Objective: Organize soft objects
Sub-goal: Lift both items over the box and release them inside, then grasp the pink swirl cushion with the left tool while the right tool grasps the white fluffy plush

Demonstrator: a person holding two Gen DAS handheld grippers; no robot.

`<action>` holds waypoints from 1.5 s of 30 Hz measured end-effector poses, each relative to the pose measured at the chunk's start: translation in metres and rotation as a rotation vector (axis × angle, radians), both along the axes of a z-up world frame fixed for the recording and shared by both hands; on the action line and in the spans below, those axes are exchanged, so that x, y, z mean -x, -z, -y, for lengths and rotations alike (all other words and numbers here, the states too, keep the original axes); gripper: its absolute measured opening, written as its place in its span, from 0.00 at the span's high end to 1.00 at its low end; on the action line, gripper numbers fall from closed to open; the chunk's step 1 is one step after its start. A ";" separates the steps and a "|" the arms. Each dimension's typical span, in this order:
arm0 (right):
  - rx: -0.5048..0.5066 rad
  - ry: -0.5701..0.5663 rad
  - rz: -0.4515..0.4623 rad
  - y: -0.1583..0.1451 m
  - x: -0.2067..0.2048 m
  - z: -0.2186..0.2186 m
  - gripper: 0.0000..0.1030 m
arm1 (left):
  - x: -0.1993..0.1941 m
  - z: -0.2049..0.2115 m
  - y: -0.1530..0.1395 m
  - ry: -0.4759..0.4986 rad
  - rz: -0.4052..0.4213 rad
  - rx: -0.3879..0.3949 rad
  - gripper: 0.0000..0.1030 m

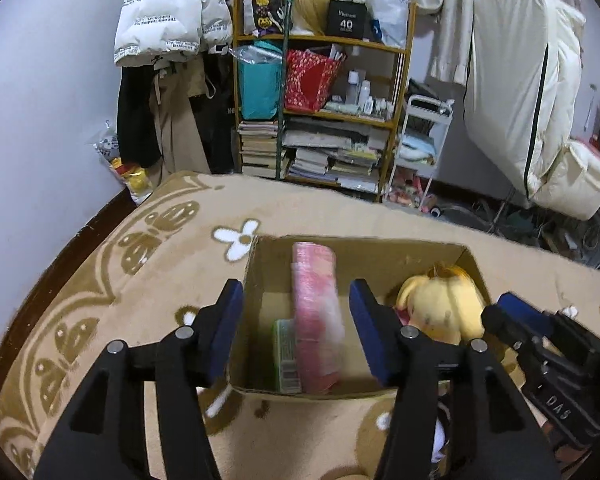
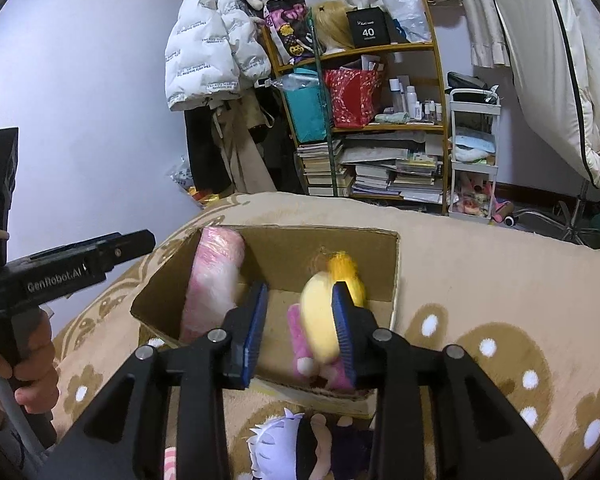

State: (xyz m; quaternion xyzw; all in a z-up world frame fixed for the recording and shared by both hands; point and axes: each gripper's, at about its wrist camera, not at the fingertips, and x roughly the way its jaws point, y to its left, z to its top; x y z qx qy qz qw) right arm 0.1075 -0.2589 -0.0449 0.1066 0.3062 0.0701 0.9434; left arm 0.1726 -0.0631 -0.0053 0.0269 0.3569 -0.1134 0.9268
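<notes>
Presently: yellow plush [image 2: 324,320], light, squashy, non-fragile, lies in cardboard box [image 2: 394,280] on bed beside pink roll [image 1: 316,316]; best taken by the body. Left claw [image 1: 296,328] and right claw [image 2: 300,330] both open, empty.

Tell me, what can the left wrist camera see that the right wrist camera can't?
Only the left wrist view shows the green packet standing beside the pink roll. Only the right wrist view shows a white-haired doll lying outside the box and a hand gripping the left gripper's handle. Both show the cardboard box, the yellow plush inside and the bookshelf.
</notes>
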 end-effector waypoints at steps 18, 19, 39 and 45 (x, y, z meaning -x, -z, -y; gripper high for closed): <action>-0.046 0.034 -0.031 -0.020 0.055 -0.002 0.03 | 0.058 -0.021 -0.016 -0.010 -0.057 -0.066 0.08; -0.042 0.035 -0.036 -0.020 0.059 -0.003 0.03 | 0.060 -0.022 -0.017 -0.004 -0.070 -0.073 0.07; 0.005 -0.036 -0.294 0.003 0.113 -0.034 0.03 | 0.101 -0.034 0.011 0.025 -0.338 -0.070 0.05; 0.026 -0.092 -0.370 0.023 0.108 -0.048 0.07 | 0.096 -0.024 0.037 0.055 -0.431 -0.077 0.05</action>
